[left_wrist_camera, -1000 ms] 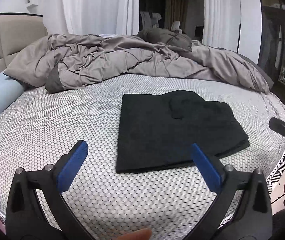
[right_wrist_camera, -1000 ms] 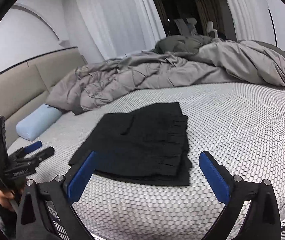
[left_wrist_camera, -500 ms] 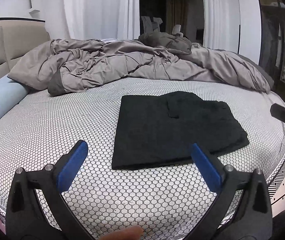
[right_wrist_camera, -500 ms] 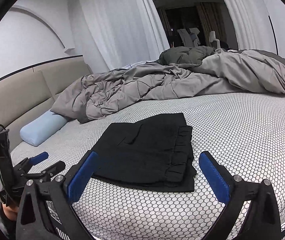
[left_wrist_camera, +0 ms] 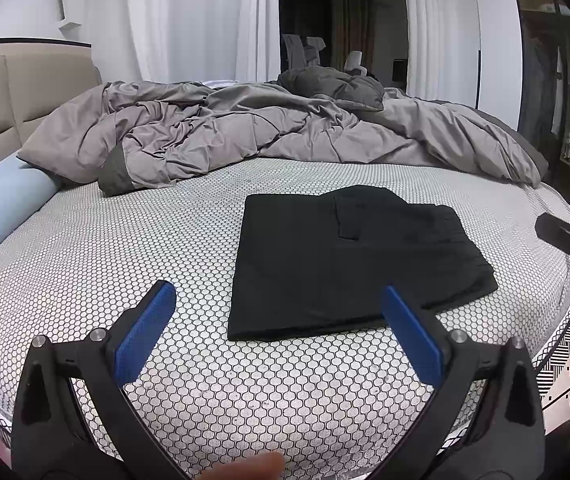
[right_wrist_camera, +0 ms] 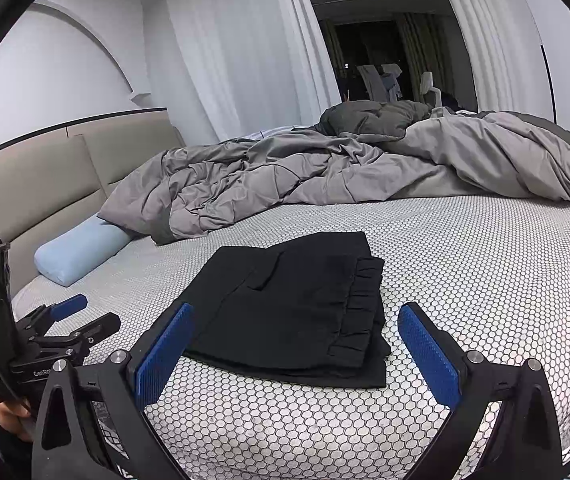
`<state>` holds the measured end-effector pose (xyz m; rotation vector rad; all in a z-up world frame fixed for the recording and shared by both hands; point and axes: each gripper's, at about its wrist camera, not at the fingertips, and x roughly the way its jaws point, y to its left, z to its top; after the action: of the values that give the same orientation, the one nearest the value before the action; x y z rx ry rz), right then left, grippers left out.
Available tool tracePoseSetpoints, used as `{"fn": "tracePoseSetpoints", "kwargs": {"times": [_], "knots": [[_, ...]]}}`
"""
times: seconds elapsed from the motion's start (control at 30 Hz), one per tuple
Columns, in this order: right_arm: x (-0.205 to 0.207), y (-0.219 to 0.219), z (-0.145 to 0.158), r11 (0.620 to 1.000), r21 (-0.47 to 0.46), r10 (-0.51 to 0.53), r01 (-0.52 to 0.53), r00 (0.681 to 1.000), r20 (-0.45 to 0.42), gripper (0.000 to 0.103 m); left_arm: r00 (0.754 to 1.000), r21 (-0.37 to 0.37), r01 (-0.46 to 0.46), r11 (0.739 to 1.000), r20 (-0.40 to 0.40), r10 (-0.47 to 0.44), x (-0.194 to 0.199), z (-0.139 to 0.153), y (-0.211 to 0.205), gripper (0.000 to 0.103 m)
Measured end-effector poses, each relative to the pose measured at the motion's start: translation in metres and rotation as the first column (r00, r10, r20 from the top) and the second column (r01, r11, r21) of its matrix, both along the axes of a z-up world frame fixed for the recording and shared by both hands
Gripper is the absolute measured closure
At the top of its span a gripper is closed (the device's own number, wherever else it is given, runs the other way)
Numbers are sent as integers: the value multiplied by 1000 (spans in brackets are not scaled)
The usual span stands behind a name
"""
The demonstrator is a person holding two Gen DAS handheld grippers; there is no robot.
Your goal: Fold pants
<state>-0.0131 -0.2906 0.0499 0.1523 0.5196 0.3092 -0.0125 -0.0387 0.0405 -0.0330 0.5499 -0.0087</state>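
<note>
One pair of black fabric pants (left_wrist_camera: 349,256) lies folded into a flat, layered rectangle near the front edge of the bed's white honeycomb-patterned mattress cover (left_wrist_camera: 125,264), its gathered waistband toward my right. My left gripper (left_wrist_camera: 281,332) and right gripper (right_wrist_camera: 297,344) hover short of it, fingers spread wide and holding nothing. I judge the folding done or nearly so; any next move would be smoothing the top layer or squaring the edges. Beyond, a crumpled grey duvet (left_wrist_camera: 269,136) is heaped along the far edge, and a pale blue bolster pillow (left_wrist_camera: 1,200) rests by the beige headboard (right_wrist_camera: 33,184)
</note>
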Motion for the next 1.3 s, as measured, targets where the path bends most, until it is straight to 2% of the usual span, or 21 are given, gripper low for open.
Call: {"fn": "tracePoseSetpoints", "kwargs": {"times": [1.3], "knots": [[2, -5, -1, 1000, -22, 14, -15, 1000, -13, 0, 999, -7, -23, 1000, -29, 23, 2, -14, 16, 1]]}}
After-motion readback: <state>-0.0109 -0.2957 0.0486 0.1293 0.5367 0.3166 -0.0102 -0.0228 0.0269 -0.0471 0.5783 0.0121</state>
